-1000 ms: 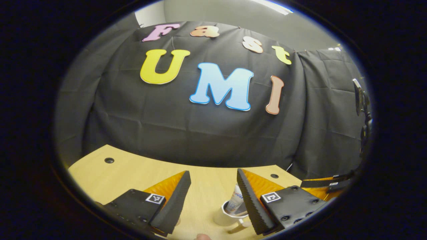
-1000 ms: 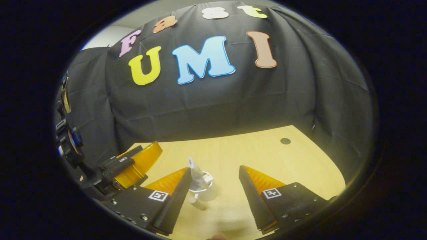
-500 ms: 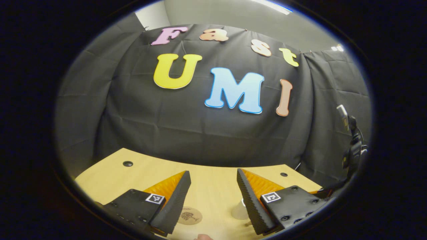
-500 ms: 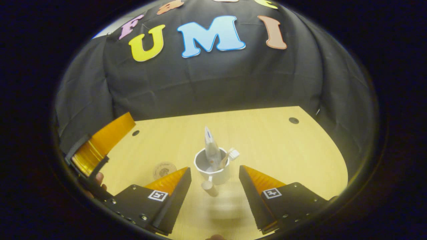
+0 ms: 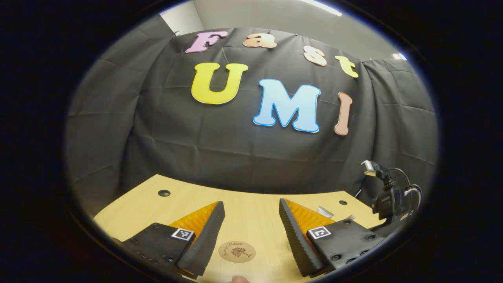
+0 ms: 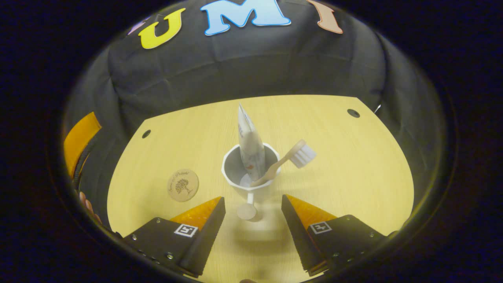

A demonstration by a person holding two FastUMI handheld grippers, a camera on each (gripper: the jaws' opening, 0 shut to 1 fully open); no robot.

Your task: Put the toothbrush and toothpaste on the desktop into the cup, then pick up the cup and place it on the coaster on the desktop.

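A: Where does the cup (image 6: 251, 173) stand?

B: In the right gripper view it stands upright on the bench (image 6: 353, 165), just ahead of the right tongs (image 6: 251, 208); the toothpaste (image 6: 249, 147) stands nearly upright inside it; the toothbrush (image 6: 287, 162) leans out over the rim to the right, bristles up; the cup's handle, a stub ending in a round disc, points back toward the tongs.

A: Do the right tongs hold anything?

B: No; the two fingers stand spread apart, with the handle lying between them and touching neither.

A: And the coaster?

B: The coaster (image 6: 182, 185) lies flat on the bench to the left of the cup, near it but apart; in the left gripper view the coaster (image 5: 237, 252) sits between the fingers of the left tongs (image 5: 251, 214), farther ahead on the bench (image 5: 141, 208); those tongs are spread wide too, gripping nothing.

A: Anything else?

B: At the left edge of the right gripper view, a hand's fingertips (image 6: 84, 200) show.
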